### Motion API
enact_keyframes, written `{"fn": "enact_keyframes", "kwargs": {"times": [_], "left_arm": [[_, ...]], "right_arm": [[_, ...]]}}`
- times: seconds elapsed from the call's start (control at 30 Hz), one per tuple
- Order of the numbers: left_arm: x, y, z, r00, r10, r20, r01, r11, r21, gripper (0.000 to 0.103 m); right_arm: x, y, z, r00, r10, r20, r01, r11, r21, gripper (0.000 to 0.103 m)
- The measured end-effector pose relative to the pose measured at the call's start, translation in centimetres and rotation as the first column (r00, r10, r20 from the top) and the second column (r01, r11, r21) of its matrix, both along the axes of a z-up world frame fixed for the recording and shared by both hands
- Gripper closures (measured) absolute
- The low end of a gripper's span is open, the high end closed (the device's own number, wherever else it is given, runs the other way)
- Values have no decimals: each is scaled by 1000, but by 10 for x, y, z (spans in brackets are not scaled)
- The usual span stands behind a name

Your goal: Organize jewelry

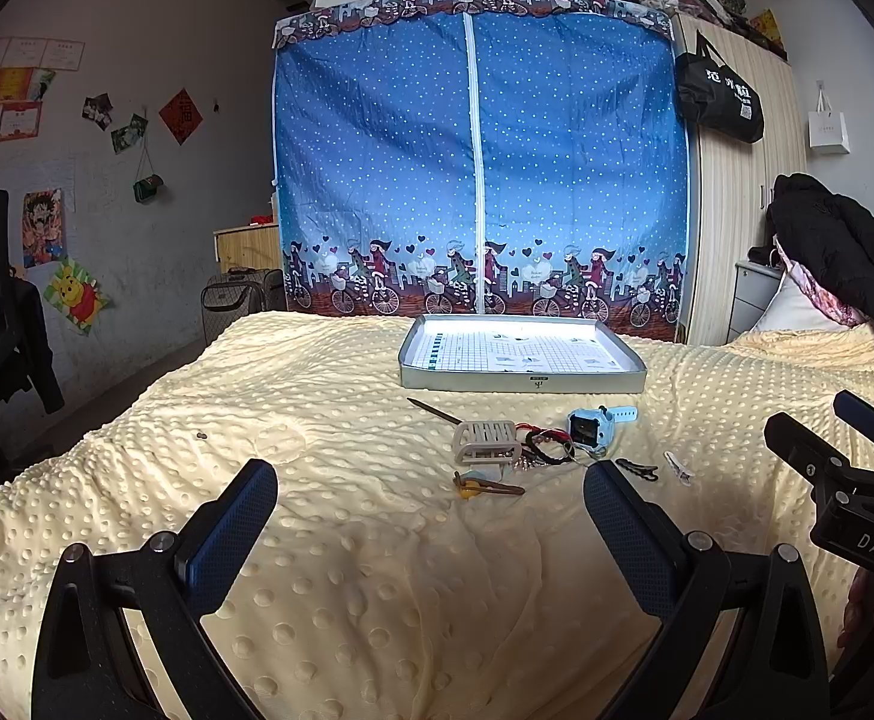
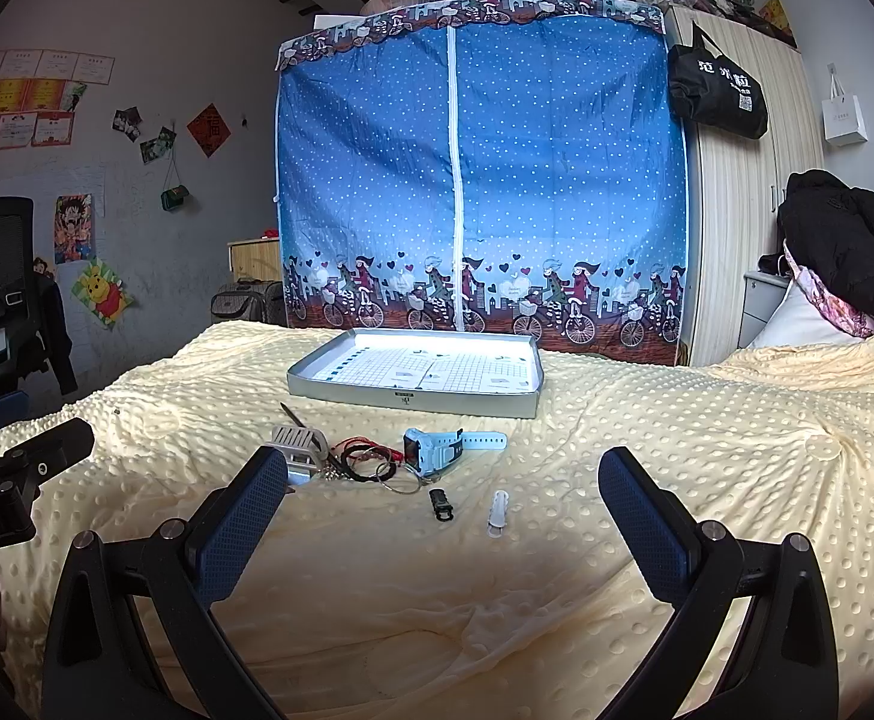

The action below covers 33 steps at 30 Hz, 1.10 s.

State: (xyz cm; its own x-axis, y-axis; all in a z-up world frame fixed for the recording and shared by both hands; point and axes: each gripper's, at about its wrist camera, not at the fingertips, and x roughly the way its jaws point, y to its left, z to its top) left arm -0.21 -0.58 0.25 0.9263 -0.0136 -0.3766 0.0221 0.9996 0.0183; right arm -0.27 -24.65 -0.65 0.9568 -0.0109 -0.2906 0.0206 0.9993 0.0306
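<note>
Near the tray (image 2: pixel 413 402) on the bed (image 2: pixel 676 480): watch (image 2: pixel 431 450), bracelets (image 2: pixel 365 459), clips just in front, none inside yet. Left hand-held gripper (image 1: pixel 431 498) and right hand-held gripper (image 2: pixel 442 498) both wide, empty. Apparently the start; next calls for closing on one small piece

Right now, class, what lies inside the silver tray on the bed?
Inside the silver tray only a printed grid sheet shows; no jewelry. The blue watch and the hair clips lie on the blanket in front. Whatever is under the sheet is covered.
</note>
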Motion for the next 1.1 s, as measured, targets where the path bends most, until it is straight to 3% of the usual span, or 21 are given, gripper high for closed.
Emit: {"fn": "enact_keyframes", "kwargs": {"times": [1.1], "left_arm": [[2,2,-1,1000,8,-10,-8,1000,-2,0]], "right_arm": [[1,-1,-1,1000,-3,-3,3,1000,3,1]]}}
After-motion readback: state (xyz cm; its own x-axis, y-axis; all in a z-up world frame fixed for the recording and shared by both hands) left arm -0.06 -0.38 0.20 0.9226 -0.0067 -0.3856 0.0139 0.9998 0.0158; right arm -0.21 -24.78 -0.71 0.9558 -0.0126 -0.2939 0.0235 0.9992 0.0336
